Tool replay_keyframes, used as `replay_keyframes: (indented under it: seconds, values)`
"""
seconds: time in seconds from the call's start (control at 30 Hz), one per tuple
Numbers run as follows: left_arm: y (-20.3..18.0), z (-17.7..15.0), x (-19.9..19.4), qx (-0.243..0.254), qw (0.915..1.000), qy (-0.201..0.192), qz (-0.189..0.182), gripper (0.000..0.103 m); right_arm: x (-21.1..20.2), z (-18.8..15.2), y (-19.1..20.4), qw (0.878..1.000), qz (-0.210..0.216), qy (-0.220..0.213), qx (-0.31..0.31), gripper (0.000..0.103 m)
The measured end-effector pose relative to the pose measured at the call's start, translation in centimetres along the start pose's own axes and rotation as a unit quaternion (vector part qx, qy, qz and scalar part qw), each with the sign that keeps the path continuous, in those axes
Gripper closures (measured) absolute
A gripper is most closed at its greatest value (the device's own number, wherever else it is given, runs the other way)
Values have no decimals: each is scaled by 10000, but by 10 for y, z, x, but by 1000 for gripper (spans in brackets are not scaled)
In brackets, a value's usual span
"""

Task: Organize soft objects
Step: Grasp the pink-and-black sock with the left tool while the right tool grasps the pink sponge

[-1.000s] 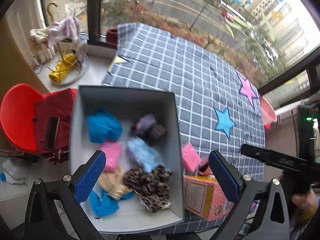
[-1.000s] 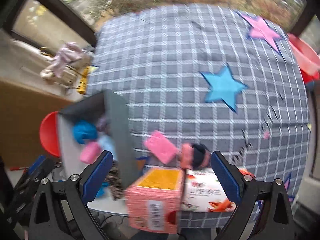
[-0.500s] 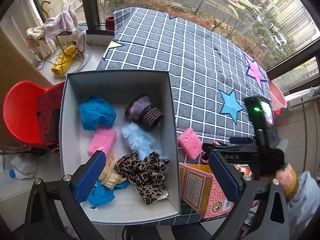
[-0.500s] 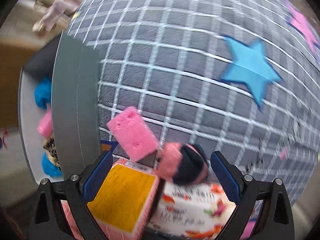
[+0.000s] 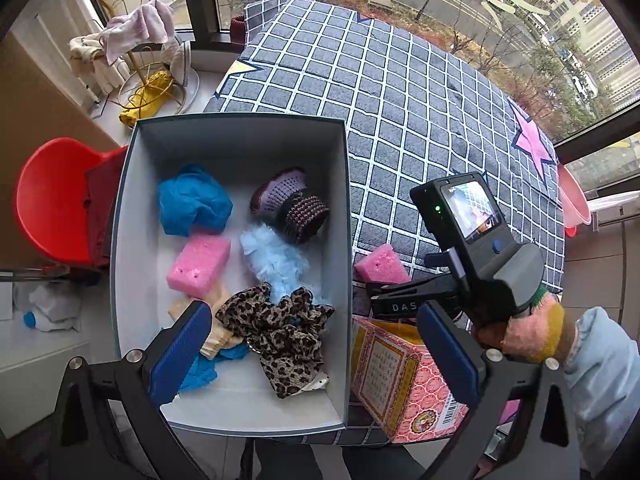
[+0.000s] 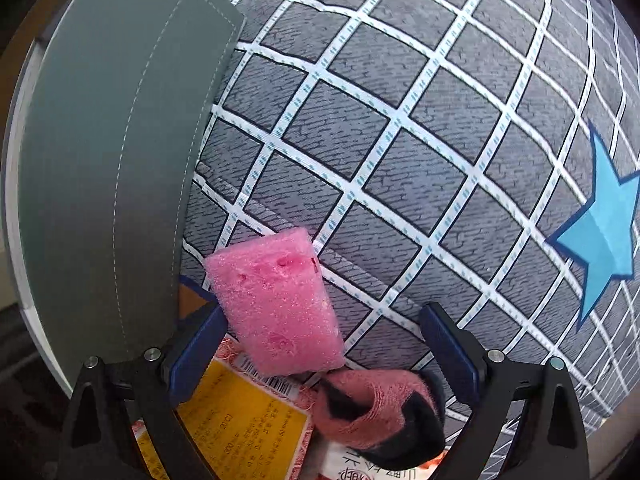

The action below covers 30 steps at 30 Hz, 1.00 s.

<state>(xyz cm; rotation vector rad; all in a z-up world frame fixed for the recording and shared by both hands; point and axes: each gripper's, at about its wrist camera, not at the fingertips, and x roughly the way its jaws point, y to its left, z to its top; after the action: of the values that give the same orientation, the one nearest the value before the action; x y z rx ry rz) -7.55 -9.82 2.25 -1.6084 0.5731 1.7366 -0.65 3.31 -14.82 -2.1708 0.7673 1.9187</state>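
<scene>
The right tool [image 6: 322,354], jaws wide but closing, straddles a pink sponge [image 6: 276,304] lying on the checked tabletop [image 6: 400,128] just outside the grey box [image 5: 347,216]; its pads do not yet press the foam. The sponge fills the lower centre of the right wrist view, long axis running from upper left to lower right, skewed to the jaws' line. A pink-and-black sock [image 6: 376,412] lies lower still. The left tool [image 5: 316,354] hangs wide and empty over the box, farther from the sponge.
</scene>
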Motion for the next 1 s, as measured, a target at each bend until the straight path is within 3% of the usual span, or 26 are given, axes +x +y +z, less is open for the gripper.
replay_keyframes:
  seconds: [0.07, 0.1, 0.13, 0.2, 0.3, 0.47, 0.7, 0.87, 1.0]
  values:
    - [-6, 1, 3, 39, 10000, 42, 29, 0, -3, -5, 4, 9998, -141, -118, -95, 25]
    - [-9, 1, 5, 67, 9999, 69, 49, 0, -5, -8, 6, 9998, -47, -177, -101, 45]
    - [-13, 2, 6, 96, 9999, 98, 66, 0, -8, -10, 4, 9995, 197, -221, -71, 54]
    - [-25, 5, 9, 196, 9996, 158, 88, 0, -15, -15, 1, 9993, 42, -358, 128, 53]
    - [-50, 9, 16, 484, 9984, 260, 149, 0, -28, -26, -33, 9940, 362, -644, 809, 53]
    - [-109, 16, 38, 1017, 9931, 558, 140, 0, -61, -67, -104, 9686, 784, -1218, 2021, 53]
    - [-181, 22, 100, 1225, 9825, 1384, 229, 0, -76, -133, -188, 9310, 1306, -1364, 3123, 53]
    - [-201, 20, 148, 1023, 9745, 1843, 764, 0, -67, -172, -215, 9082, 1673, -1354, 3590, 53]
    - [-203, 15, 178, 889, 9631, 2265, 1147, 0, -61, -186, -229, 8983, 1872, -1371, 3731, 53]
